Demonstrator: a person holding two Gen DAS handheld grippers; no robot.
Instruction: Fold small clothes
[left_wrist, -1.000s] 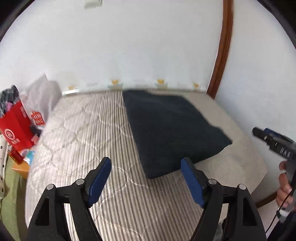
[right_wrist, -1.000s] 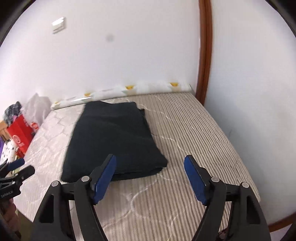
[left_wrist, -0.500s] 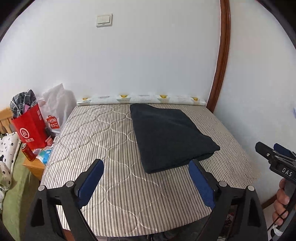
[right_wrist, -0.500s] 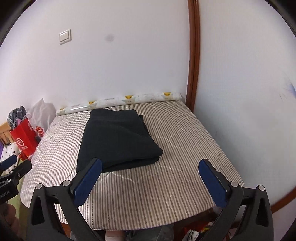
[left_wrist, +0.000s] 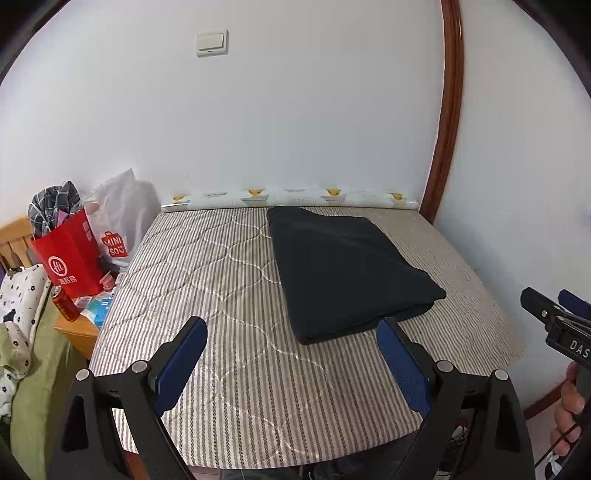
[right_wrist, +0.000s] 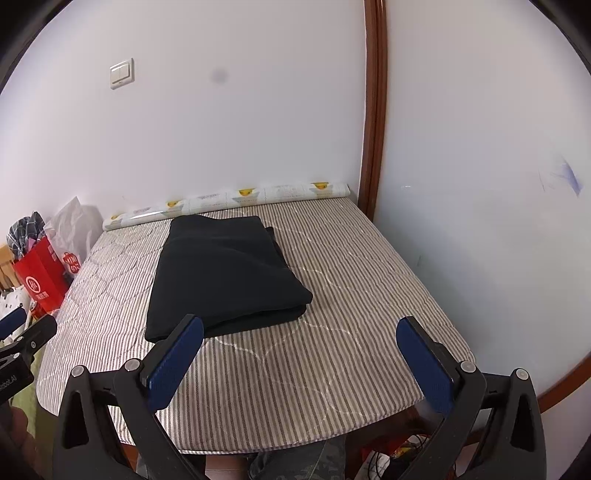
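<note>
A black garment (left_wrist: 347, 266) lies folded into a thick rectangle on the striped quilted table cover (left_wrist: 207, 280), right of centre; it also shows in the right wrist view (right_wrist: 221, 273). My left gripper (left_wrist: 291, 343) is open and empty, held back above the table's near edge. My right gripper (right_wrist: 299, 347) is open and empty, also back at the near edge. Neither touches the garment. The right gripper's tip shows at the left wrist view's right edge (left_wrist: 554, 321), and the left gripper's tip at the right wrist view's left edge (right_wrist: 22, 332).
A patterned roll (left_wrist: 295, 195) lies along the table's far edge against the white wall. A red paper bag (left_wrist: 68, 258), a white plastic bag (left_wrist: 118, 218) and a red can (left_wrist: 64, 306) stand left of the table. A brown door frame (right_wrist: 373, 110) rises at the right.
Both grippers have pulled back and risen away from the folded garment, so the whole table now shows. Both stayed open. The garment has not moved.
</note>
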